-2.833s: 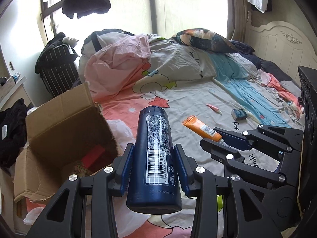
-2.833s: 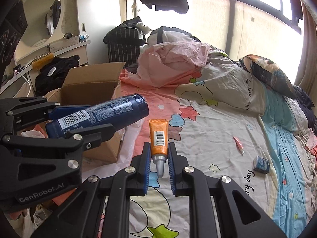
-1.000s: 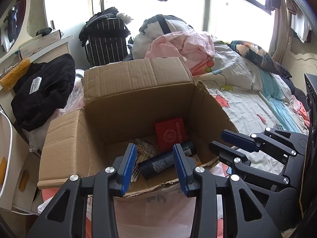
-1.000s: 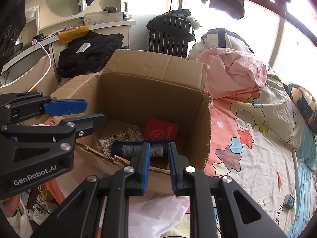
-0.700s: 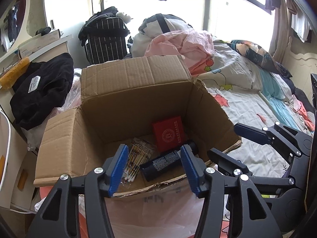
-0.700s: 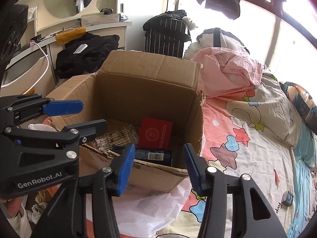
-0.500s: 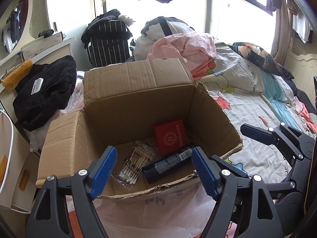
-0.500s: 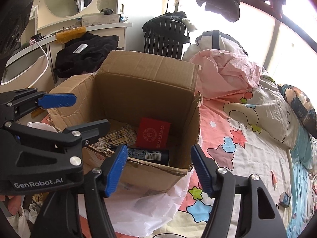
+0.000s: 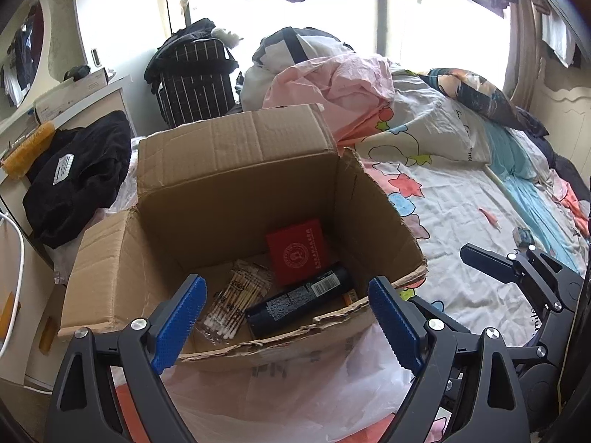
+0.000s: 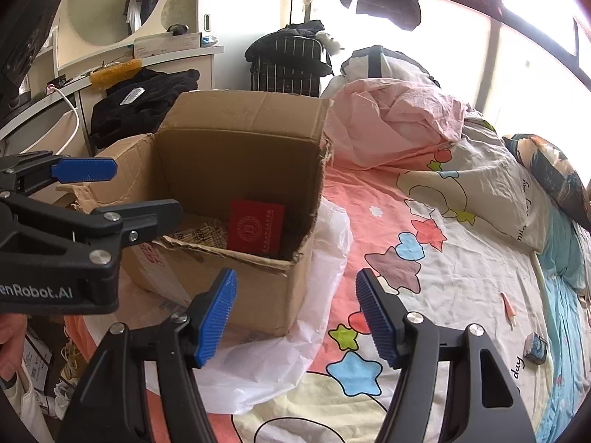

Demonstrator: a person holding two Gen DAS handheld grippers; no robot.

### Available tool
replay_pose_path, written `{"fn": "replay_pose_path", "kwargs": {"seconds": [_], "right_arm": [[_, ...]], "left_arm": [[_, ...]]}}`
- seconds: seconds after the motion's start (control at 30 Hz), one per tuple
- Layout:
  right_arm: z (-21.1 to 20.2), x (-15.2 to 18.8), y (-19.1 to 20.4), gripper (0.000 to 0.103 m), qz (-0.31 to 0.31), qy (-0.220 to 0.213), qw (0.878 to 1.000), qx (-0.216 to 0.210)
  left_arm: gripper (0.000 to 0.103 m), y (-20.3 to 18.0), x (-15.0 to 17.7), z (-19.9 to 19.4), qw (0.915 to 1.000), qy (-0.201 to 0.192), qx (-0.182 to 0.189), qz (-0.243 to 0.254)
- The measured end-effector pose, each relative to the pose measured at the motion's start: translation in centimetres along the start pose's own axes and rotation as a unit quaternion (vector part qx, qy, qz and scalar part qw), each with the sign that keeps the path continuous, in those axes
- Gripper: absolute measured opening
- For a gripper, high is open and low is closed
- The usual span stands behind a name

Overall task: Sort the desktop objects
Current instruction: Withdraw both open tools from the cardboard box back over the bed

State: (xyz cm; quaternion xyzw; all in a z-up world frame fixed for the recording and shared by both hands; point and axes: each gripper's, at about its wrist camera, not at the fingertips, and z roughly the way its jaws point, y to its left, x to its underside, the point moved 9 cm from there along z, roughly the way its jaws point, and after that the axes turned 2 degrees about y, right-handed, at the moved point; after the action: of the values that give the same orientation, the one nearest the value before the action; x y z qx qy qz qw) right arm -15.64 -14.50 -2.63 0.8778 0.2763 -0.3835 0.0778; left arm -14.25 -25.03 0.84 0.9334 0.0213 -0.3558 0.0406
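Striped suitcase [image 9: 195, 79] by window, black jacket [image 9: 74, 173] on desk, pillow [image 10: 554, 173] on bed w/ pink blanket [image 10: 399, 122].

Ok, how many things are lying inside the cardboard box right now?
4 visible: red square booklet against the back, dark blue spray can in front, cotton swab packet left, orange tube peeking beside the can; more may be hidden.

A dark blue spray bottle [image 9: 301, 304] lies tilted on its side in the cardboard box [image 9: 236, 147], frame centre. A red booklet [image 9: 298, 251] leans just above it. A cotton swab packet [image 9: 232, 304] lies to its left.
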Motion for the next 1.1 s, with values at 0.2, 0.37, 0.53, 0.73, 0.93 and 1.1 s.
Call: {"fn": "replay_pose_path", "kwargs": {"seconds": [0.2, 0.37, 0.53, 0.73, 0.93, 1.1], "right_arm": [[-0.5, 2.0, -2.9, 0.063, 0.015, 0.011, 1.000, 0.020], [-1.2, 3.6, -6.1, 0.063, 0.031, 0.017, 0.999, 0.038], [-1.9, 5.6, -10.1, 0.063, 0.062, 0.022, 0.996, 0.053], [-2.6, 8.3, -14.7, 0.063, 0.081, 0.038, 0.993, 0.081], [-3.3, 10.8, -20.0, 0.063, 0.103, 0.052, 0.987, 0.114], [-3.5, 13.1, -24.4, 0.063, 0.127, 0.064, 0.980, 0.136]], "left_arm": [[0.092, -4.9, -0.2, 0.2, 0.9985, -0.004, 0.012, 0.053], [0.092, -9.0, -0.8, -0.1, 0.9958, -0.015, 0.023, 0.088], [0.092, -13.1, -1.0, 0.2, 0.9924, -0.012, 0.036, 0.117], [0.092, -17.7, -1.2, 1.2, 0.9896, -0.002, 0.062, 0.130], [0.092, -22.3, -0.9, 3.0, 0.9861, 0.014, 0.078, 0.146], [0.092, -25.5, -0.7, 4.8, 0.9833, 0.029, 0.086, 0.157]]}}
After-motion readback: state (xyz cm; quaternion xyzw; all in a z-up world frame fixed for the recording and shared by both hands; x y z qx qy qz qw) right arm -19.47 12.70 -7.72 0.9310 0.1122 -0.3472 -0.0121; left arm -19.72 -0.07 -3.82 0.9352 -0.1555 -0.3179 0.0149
